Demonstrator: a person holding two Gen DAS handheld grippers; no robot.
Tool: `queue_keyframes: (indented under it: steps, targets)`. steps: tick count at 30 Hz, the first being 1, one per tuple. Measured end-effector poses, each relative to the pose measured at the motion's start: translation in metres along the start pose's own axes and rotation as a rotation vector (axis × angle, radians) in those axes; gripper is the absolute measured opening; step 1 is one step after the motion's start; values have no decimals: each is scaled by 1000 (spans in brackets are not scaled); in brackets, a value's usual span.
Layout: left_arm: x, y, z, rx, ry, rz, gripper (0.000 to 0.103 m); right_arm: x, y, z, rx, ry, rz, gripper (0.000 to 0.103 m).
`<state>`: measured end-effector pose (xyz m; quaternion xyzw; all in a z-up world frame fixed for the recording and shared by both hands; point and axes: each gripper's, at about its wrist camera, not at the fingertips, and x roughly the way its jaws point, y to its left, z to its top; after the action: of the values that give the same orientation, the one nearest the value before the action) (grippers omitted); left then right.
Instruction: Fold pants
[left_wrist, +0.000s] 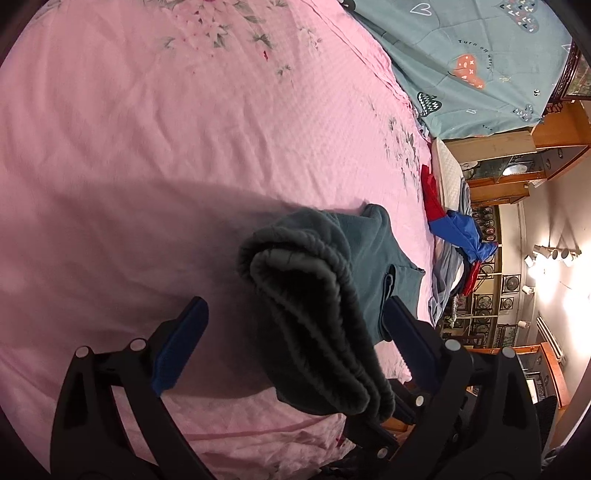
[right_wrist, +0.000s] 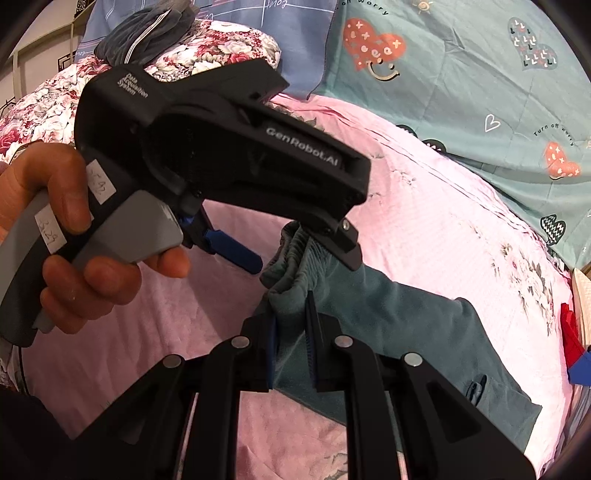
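Note:
Dark teal pants with a gathered elastic waistband hang above a pink bed sheet. In the left wrist view my left gripper is open, its blue pads wide apart, and the waistband lies between them against the right pad. In the right wrist view my right gripper is shut on the waistband of the pants, whose leg trails down to the right. The left gripper's body, held by a hand, is just above the waistband.
A teal quilt with hearts lies at the far side of the bed. Red and blue clothes lie at the bed's right edge. A floral duvet with grey clothing is piled at the back left. Wooden furniture stands beyond the bed.

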<state>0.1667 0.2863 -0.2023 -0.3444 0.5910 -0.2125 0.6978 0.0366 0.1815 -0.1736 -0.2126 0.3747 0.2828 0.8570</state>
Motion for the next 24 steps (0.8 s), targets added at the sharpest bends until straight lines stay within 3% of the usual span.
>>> queue_keyframes:
  steps: [5,7,9,10,13,24]
  targets:
    - [13,-3,-4,-9,19,5,92,-4,5,-2,-1,-7,-1,13]
    - [14,-5,-5,-1,10,-1,64,-5,5,-2,-3,-12,-4,13]
    - [16,-7,-6,4,2,-25,47,-4,3,-3,-2,-6,-1,13]
    - [14,-8,-8,5,-3,-33,40,-4,2,-4,1,-5,3,13]
    - [10,-21,-11,42,-43,-12,30,-7,0,-5,-9,-19,8,13]
    - [-4,-66,-32,123,-146,83,26,-38,-22,-23,6,-94,41,13]
